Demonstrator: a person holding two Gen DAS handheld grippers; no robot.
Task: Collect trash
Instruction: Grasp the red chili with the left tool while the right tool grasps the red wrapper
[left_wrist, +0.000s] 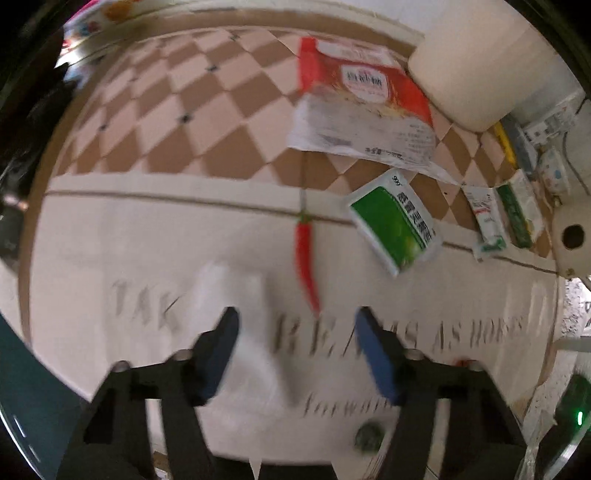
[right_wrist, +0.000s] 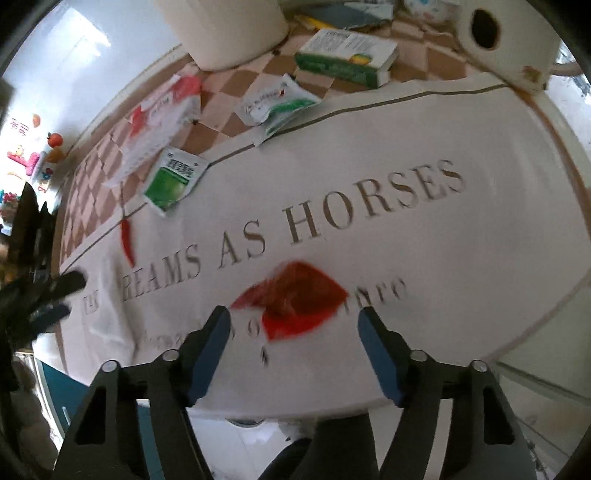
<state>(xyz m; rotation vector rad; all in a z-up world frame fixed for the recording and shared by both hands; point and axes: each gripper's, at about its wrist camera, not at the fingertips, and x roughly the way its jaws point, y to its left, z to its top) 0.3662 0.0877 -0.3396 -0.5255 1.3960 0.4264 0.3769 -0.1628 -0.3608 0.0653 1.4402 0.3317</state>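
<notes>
- Trash lay scattered over a table (right_wrist: 480, 258) covered by a cloth printed with large letters; both views were motion-blurred.
- Left wrist view, left to right: a white crumpled tissue (left_wrist: 236, 295) sat at lower centre, just ahead of and between the fingers of the left gripper (left_wrist: 297, 314), whose jaws stood wide with nothing held. Whether the left fingertip touched the tissue could not be told through the blur.
- A red chilli (left_wrist: 304, 254) lay at centre; a red-and-white bag (left_wrist: 362, 99) at upper centre-right; a green sachet (left_wrist: 397, 225) right of centre; a smaller sachet (left_wrist: 485, 221) and a green box (left_wrist: 519, 210) near the right edge; a paper roll (left_wrist: 572, 236) at far right.
- Right wrist view, left to right: the left gripper's dark fingers showed at the left edge; the same green sachet lay upper left; a red wrapper (right_wrist: 295, 302) lay at lower centre, just ahead of the right gripper (right_wrist: 293, 319), jaws wide and empty.
- Judgement: the step in hand looked like the approach to pick up, one piece per gripper, tissue on the left and red wrapper on the right.
- Next move would call for lowering each gripper so the fingers straddle its piece, then closing; both are thin and light, so the pinch must catch a raised fold, not slide over the cloth.
</notes>
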